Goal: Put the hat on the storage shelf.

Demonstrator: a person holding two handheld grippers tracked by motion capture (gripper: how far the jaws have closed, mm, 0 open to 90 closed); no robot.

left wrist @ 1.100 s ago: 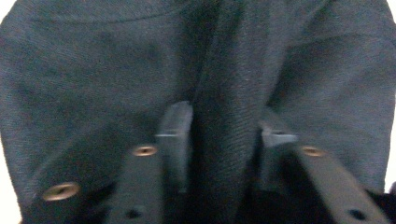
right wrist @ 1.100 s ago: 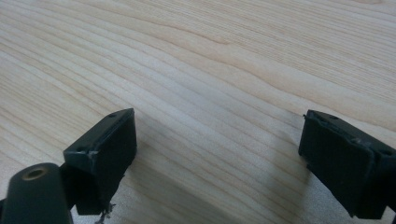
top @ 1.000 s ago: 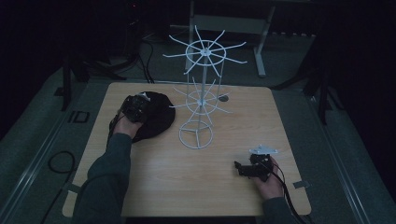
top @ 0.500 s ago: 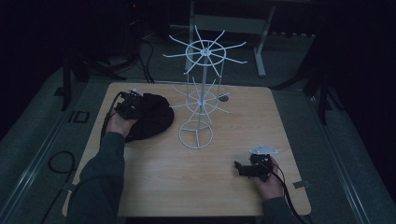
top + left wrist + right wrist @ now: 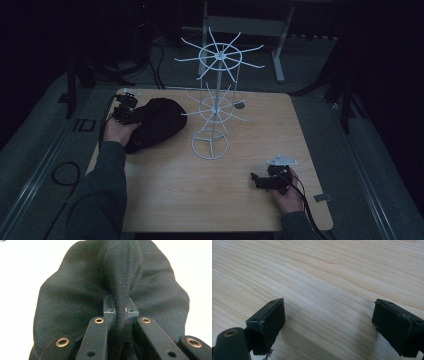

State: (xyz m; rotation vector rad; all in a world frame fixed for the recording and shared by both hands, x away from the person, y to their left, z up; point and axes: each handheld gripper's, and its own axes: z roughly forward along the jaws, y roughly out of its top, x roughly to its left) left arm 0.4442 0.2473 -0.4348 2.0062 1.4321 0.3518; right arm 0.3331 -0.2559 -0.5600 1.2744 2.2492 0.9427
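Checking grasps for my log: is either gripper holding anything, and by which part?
The left gripper is shut on a raised fold of the black cloth bag, pinched between its jaws. The right gripper is open above the bare table, holding nothing.

The left gripper [image 5: 131,114], clamped on a fold of the black bag [image 5: 159,122], now sits farther toward the table's [image 5: 210,200] far left edge, dragging the bag's near end leftward.
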